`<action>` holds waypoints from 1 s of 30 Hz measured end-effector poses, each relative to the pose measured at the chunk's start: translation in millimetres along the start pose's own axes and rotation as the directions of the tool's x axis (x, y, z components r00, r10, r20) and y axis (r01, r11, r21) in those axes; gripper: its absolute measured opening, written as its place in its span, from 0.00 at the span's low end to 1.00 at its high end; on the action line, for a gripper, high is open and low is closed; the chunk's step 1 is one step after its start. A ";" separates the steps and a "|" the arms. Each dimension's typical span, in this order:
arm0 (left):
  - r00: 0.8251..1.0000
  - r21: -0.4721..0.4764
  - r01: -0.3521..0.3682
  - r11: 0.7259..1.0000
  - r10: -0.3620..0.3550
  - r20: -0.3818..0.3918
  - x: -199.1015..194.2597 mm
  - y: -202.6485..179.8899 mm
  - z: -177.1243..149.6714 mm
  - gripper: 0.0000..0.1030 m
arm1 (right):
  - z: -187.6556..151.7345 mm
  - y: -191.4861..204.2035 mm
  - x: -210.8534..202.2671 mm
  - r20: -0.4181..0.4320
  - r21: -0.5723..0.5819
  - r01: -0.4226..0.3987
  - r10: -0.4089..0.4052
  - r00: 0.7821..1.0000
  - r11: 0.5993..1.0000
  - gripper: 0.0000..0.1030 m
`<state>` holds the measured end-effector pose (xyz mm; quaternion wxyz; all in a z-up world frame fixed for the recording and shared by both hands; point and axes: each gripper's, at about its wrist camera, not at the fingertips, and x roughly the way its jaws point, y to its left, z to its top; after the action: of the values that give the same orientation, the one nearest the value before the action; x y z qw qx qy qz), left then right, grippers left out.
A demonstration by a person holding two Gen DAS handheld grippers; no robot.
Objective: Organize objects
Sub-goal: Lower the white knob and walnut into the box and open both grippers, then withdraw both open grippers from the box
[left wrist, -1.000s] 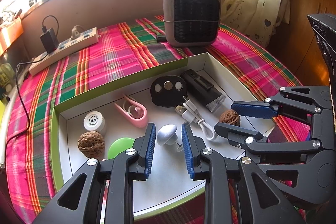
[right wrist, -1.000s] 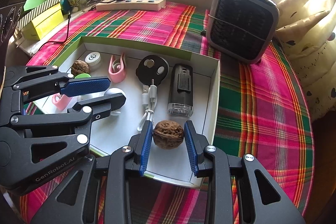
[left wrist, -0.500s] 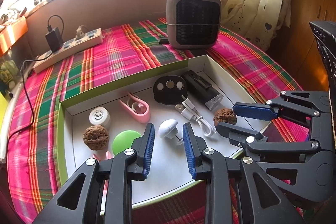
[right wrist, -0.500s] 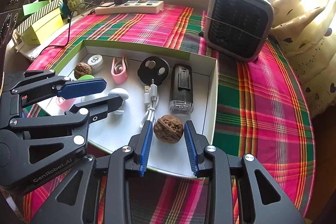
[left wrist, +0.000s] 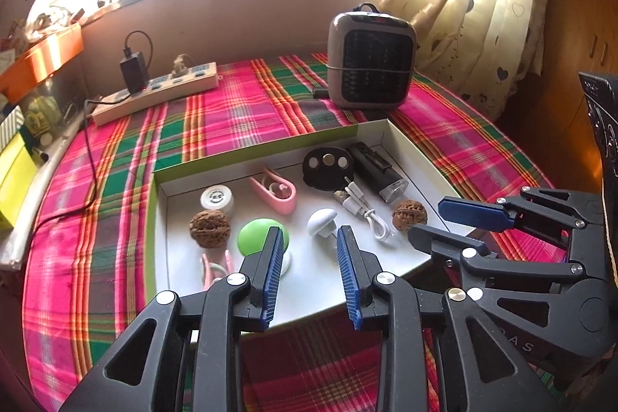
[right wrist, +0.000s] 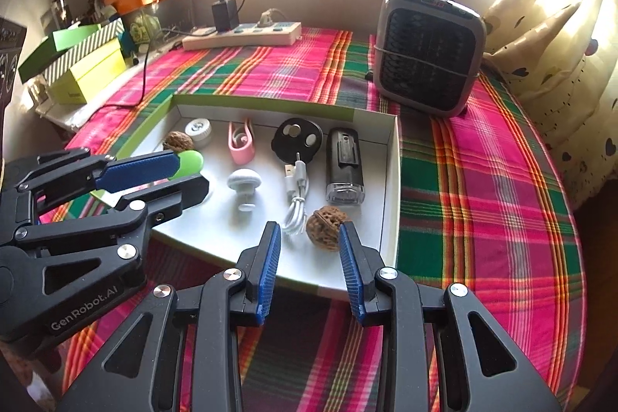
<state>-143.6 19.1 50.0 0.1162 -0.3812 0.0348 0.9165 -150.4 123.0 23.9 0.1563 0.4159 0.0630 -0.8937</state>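
Both hand-held grippers have pulled back from the white cardboard tray (left wrist: 409,145). Left hand-held gripper (left wrist: 309,271) has just been opening and holds nothing; the right hand-held gripper (right wrist: 309,269) is loose too, empty. The sorting looks nearly done, so next comes picking something else.

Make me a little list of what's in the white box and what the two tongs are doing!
box: white tray on plaid cloth
walnuts: two
white things: mushroom knob, cable, round cap
pink clip
black things: flashlight, round disc
left tongs: just been opening, holding nothing
right tongs: open, holding nothing

Both wrist cams look down, close, sharing tray (left wrist: 378,132).
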 end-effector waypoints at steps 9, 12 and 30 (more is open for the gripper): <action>1.000 -0.048 -0.030 0.998 0.030 0.008 -17.7 6.8 -16.6 0.27 | -9.5 6.6 -16.7 0.034 0.015 -0.003 0.003 0.999 1.000 0.37; 0.999 -0.059 -0.044 0.997 0.045 0.004 -22.3 10.5 -24.4 0.27 | -13.7 8.3 -20.4 0.040 0.020 -0.007 0.006 0.999 1.000 0.37; 0.982 -0.159 -0.172 0.972 0.157 -0.103 -20.7 42.9 -81.8 0.31 | -49.4 8.8 -13.1 -0.015 0.045 0.030 -0.030 0.999 0.999 0.44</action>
<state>-83.2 -38.9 5.7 0.0059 -0.4261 -0.0055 0.9047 -103.8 129.7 2.1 0.1329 0.4249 0.0502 -0.8940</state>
